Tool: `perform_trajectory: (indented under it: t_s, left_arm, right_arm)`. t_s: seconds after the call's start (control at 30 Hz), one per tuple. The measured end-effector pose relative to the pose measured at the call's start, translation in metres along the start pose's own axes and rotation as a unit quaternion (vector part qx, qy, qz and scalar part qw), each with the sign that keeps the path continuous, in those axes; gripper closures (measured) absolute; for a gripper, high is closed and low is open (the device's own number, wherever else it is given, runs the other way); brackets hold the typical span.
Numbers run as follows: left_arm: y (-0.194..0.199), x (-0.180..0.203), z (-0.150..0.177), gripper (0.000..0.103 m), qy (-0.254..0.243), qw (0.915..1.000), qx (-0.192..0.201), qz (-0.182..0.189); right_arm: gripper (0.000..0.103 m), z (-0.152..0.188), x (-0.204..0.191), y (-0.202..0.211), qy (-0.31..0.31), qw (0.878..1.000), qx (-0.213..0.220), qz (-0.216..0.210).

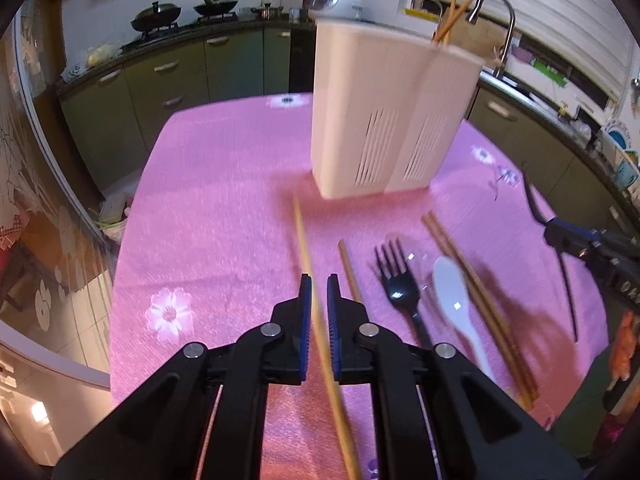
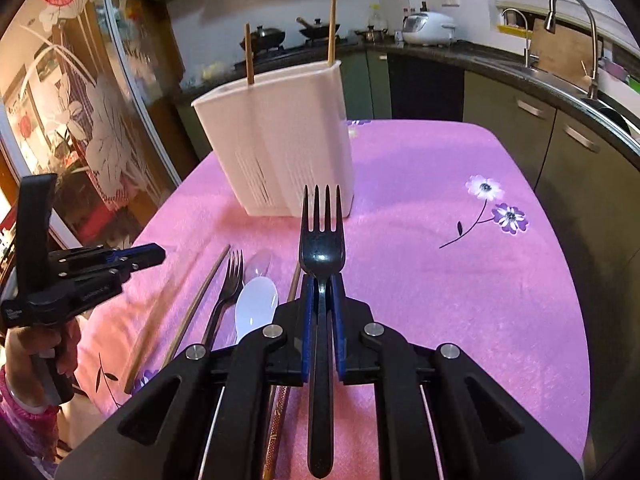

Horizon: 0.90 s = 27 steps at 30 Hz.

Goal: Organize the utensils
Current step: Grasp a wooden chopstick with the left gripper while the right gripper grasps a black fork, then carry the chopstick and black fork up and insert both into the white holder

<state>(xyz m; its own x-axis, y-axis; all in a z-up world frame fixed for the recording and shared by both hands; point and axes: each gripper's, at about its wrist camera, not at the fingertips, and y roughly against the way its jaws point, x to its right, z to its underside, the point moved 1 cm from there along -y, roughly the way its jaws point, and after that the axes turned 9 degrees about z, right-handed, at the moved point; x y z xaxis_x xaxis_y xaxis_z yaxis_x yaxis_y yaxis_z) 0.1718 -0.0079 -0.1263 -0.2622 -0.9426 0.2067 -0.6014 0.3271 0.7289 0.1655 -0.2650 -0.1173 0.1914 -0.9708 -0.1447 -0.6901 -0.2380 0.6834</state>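
A white utensil holder stands on the pink tablecloth with two chopsticks in it; it also shows in the right wrist view. My left gripper is shut on a light wooden chopstick, raised above the cloth and blurred. My right gripper is shut on a black fork, tines pointing at the holder. On the cloth lie a black fork, a white spoon, a pair of brown chopsticks and one single chopstick.
The pink flowered tablecloth covers the table. Kitchen counters, a sink with a tap and a stove with pans surround it. A glass door is on the left. The other gripper shows at the frame edge.
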Motion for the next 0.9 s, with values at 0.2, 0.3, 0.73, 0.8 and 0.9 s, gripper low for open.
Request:
perform_trajectory:
  t_s: [0.2,0.3,0.73,0.8,0.9]
  left_arm:
    - [0.033,0.011,-0.024,0.095,-0.017,0.9991,0.038,-0.002]
    - [0.026,0.013,-0.032,0.095,-0.024,0.9997,0.005,-0.004]
    - [-0.053,-0.010,0.001,0.094,0.010,0.9948,-0.088,-0.051]
    - [-0.055,-0.010,0.002,0.094,0.007,0.9947,-0.088,-0.054]
    - [-0.057,-0.013,0.001,0.095,0.014,0.9951,-0.087,-0.046]
  right_arm:
    - [0.094,0.000,0.002,-0.001,-0.005,1.000,-0.001,0.002]
    - [0.094,0.002,0.003,-0.003,-0.005,1.000,-0.002,0.000]
    - [0.094,0.003,0.011,-0.002,-0.008,1.000,-0.003,0.000]
    - [0.094,0.004,0.010,-0.003,-0.007,1.000,-0.004,-0.002]
    - [0.094,0.004,0.010,-0.004,-0.007,1.000,-0.005,-0.004]
